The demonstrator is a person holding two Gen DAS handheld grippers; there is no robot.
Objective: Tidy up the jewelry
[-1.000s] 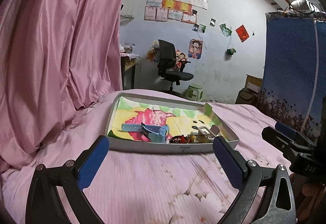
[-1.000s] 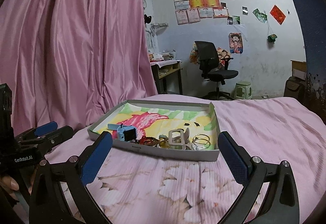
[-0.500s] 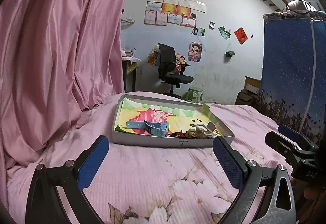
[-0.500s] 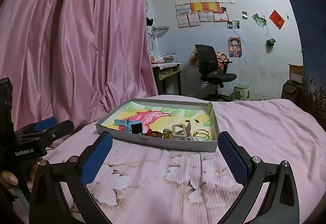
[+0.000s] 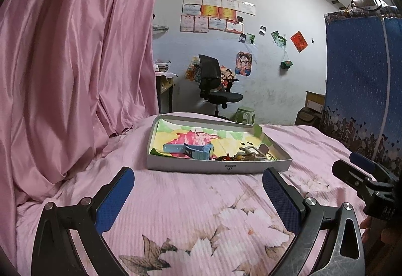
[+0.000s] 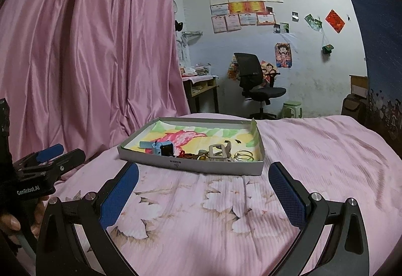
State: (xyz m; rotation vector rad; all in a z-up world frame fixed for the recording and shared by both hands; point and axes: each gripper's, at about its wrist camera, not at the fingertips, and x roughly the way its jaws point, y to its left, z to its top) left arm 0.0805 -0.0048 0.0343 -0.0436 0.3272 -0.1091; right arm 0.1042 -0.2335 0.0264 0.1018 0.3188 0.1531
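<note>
Shallow tray (image 6: 218,168) on pink bedspread (image 6: 314,150); blue watch (image 6: 160,148), rings (image 6: 243,156) inside.

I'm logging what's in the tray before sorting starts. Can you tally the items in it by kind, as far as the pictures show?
Blue watch: 1
Beige buckle-like piece: 1
Thin gold hoops: at least 2, overlapping
Red and brown tangle of small pieces: 1 heap, too small to count
Total: at least 5 in the tray

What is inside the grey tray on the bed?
Inside the tray: a blue watch, a beige clasp, gold rings and red beads. Its near wall hides their bases.
</note>
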